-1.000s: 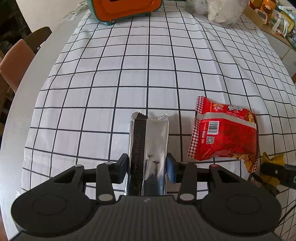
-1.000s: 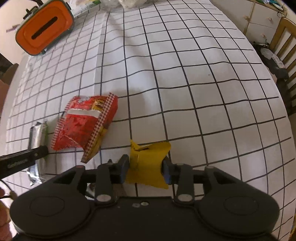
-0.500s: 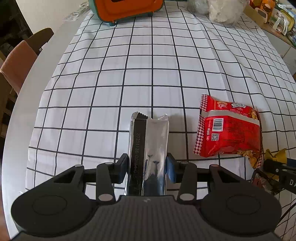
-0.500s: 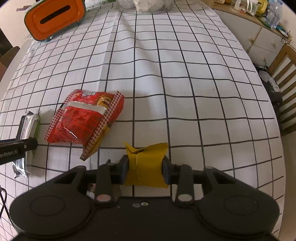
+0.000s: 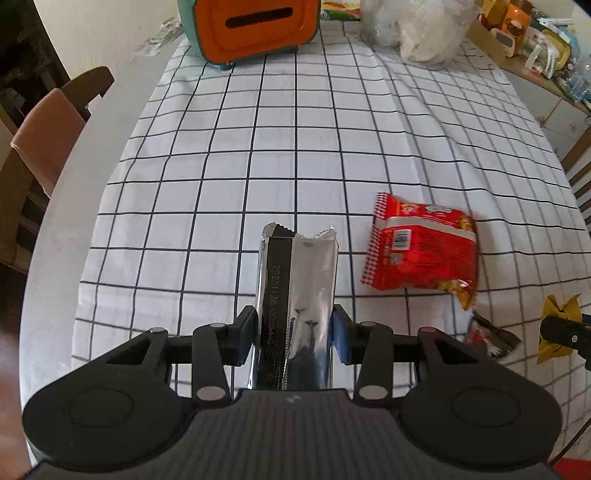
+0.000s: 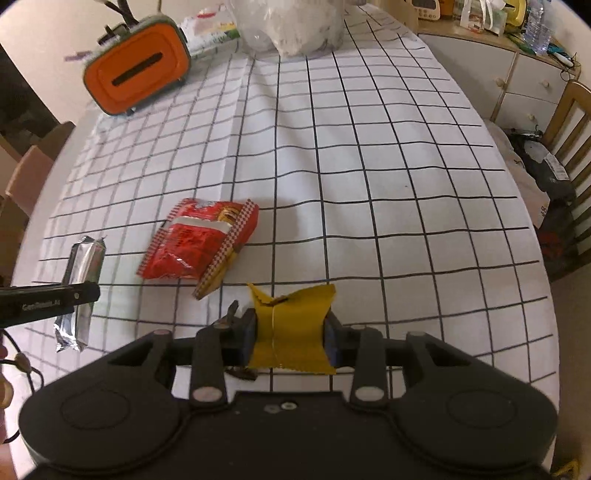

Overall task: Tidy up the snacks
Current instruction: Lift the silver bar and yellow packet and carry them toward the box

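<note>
Three snack packets show on the desk (image 5: 295,155) with its checked cloth. The left gripper (image 5: 294,334) has its jaws pinching one silver foil packet (image 5: 297,291) near the desk's near left edge. The right gripper (image 6: 291,338) has its jaws pinching one yellow packet (image 6: 293,328). Between them one red snack bag (image 6: 199,242) lies flat on the cloth. One orange box with a slot (image 5: 255,26) stands at the far end, beside one clear plastic bag (image 5: 424,33).

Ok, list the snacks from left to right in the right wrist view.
silver packet → red snack bag → yellow packet, clamped in the right hand-held gripper.
</note>
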Demonstrator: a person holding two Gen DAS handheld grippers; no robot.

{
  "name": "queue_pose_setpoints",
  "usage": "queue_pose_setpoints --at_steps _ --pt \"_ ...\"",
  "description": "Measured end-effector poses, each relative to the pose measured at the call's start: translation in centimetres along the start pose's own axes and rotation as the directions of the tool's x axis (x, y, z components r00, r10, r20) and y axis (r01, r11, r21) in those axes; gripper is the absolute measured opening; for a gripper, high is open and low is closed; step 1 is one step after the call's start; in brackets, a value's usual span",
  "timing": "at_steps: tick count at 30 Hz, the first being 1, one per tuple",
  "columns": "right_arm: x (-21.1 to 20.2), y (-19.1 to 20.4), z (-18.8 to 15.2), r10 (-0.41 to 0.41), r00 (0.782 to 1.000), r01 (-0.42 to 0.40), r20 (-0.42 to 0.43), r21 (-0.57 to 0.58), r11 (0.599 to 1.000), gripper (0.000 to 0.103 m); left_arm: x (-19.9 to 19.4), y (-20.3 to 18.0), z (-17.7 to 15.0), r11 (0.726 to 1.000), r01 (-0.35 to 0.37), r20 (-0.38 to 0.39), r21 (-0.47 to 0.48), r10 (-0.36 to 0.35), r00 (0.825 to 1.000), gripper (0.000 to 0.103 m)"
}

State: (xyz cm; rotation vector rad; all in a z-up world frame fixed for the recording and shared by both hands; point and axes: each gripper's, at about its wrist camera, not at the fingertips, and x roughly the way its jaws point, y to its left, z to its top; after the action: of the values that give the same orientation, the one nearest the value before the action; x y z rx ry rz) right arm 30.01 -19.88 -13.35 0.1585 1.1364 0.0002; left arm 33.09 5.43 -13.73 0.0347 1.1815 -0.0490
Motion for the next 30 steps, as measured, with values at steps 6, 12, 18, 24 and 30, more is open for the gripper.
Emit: queue_pose_setpoints --at_steps 6,12,18,24,30 --pt "-3.4 -0.2 -1.0 0.065 0.998 -0.065 0.022 -0.018 0.998 0.035 -3.5 -0.6 -1.3 1.000 0.010 0.015 0.012 -0.011 1.000 0.042" --pt "-7.1 0.0 -2.6 0.115 0.993 -0.113 0.037 -0.058 0.992 0.035 -7.4 -1.4 -3.1 0.999 0.024 0.033 0.035 -0.025 0.999 0.042" --pt "-10.4 0.0 -4.3 0.156 0.987 -0.151 0.044 -0.092 0.984 0.035 -10.9 -2.1 -5.1 0.997 0.049 0.047 0.054 -0.052 0.998 0.042" --pt "-12.8 0.0 -6.3 0.187 0.982 -0.181 0.036 -0.132 0.975 0.035 -13.4 -3.6 -7.8 0.994 0.058 0.036 0.096 -0.062 0.997 0.042" --pt "-14.1 -0.1 -8.8 0.207 0.978 -0.203 0.009 -0.165 0.965 0.035 -15.2 -5.3 -11.0 0.987 0.078 0.027 0.140 -0.083 0.996 0.042"
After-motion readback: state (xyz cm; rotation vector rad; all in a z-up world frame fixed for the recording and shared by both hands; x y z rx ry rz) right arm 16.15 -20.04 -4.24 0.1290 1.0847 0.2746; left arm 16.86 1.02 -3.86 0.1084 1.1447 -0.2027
